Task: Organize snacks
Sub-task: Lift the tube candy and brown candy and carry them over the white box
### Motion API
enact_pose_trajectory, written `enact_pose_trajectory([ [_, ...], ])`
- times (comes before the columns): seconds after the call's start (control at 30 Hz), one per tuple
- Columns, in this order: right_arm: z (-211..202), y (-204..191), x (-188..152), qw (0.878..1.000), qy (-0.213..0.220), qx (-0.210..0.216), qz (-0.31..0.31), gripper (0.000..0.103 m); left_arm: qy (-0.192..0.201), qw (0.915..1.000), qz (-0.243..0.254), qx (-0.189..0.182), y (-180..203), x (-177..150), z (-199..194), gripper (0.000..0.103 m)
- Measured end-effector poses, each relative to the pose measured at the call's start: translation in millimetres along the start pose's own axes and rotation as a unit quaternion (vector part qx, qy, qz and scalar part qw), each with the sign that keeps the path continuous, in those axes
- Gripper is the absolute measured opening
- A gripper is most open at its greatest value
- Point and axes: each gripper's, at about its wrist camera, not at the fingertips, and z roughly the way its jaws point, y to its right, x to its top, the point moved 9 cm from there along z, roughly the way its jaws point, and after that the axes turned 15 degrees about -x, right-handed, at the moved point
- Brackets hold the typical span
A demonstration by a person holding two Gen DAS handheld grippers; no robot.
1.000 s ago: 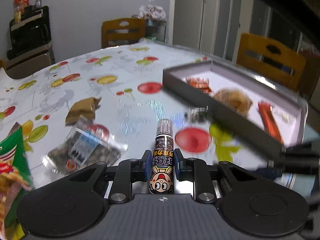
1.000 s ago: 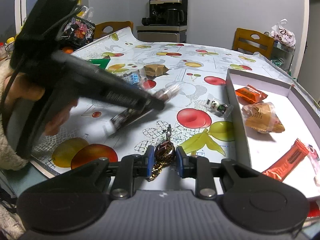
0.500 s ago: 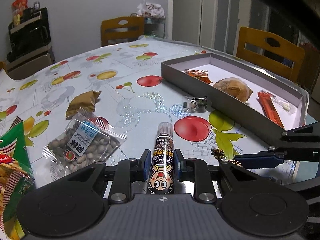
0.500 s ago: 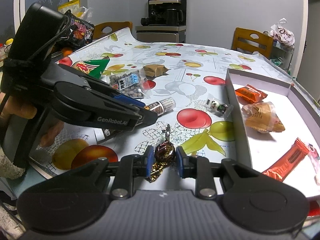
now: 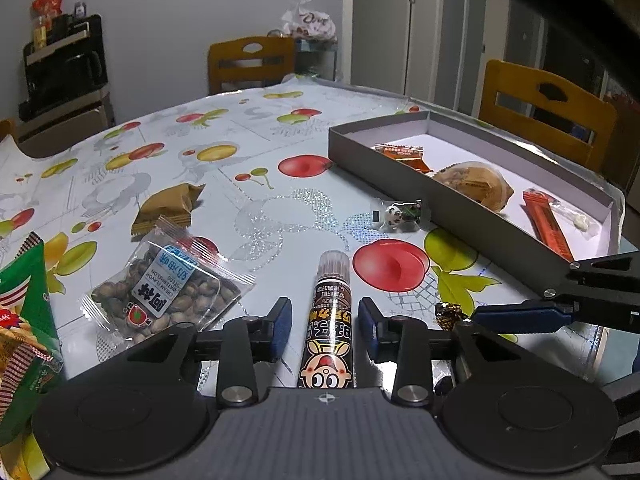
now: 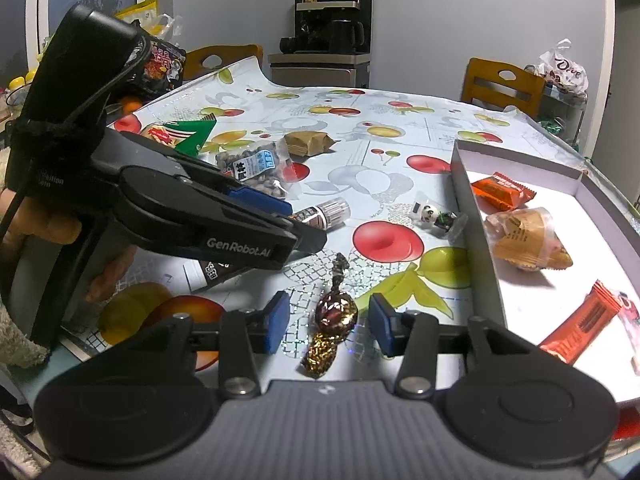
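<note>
A brown cartoon-printed snack tube (image 5: 329,322) lies on the fruit-patterned tablecloth between the pads of my left gripper (image 5: 325,322). Its jaws are opening and both pads stand clear of the tube. A foil-wrapped chocolate candy (image 6: 333,314) lies between the pads of my right gripper (image 6: 329,322), whose jaws are also opening, with a gap on each side. The same candy (image 5: 449,314) shows in the left wrist view beside a right fingertip (image 5: 520,317). The grey box (image 6: 478,248) with a white floor holds several wrapped snacks, to the right.
A bag of seeds (image 5: 166,294), a tan wrapped cake (image 5: 166,210), a green snack bag (image 5: 18,312) and a small panda candy (image 5: 396,216) lie on the table. Wooden chairs (image 5: 544,116) stand around it. A person's hand (image 6: 44,226) holds the left gripper.
Both grippers' jaws have spread apart. The tube and the foil candy, gripped earlier, now lie free on the table between the pads. The left gripper steadied after an early blur.
</note>
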Motion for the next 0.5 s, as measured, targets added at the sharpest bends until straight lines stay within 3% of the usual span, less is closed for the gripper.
enact_pose_trajectory([
  [0.13,-0.3,0.2,-0.2,1.000,0.001,-0.002,0.000,0.039,0.000,1.0000,0.003,-0.005,2.7,-1.3,-2.1,0.026],
  [0.27,-0.3,2.1,-0.2,1.000,0.004,-0.006,-0.001,0.024,0.000,1.0000,0.007,-0.001,4.2,-1.6,-2.9,0.025],
  [0.5,-2.5,5.5,3.2,1.000,0.014,-0.006,0.008,0.023,0.004,1.0000,-0.002,0.005,2.5,-0.3,-5.1,0.025],
])
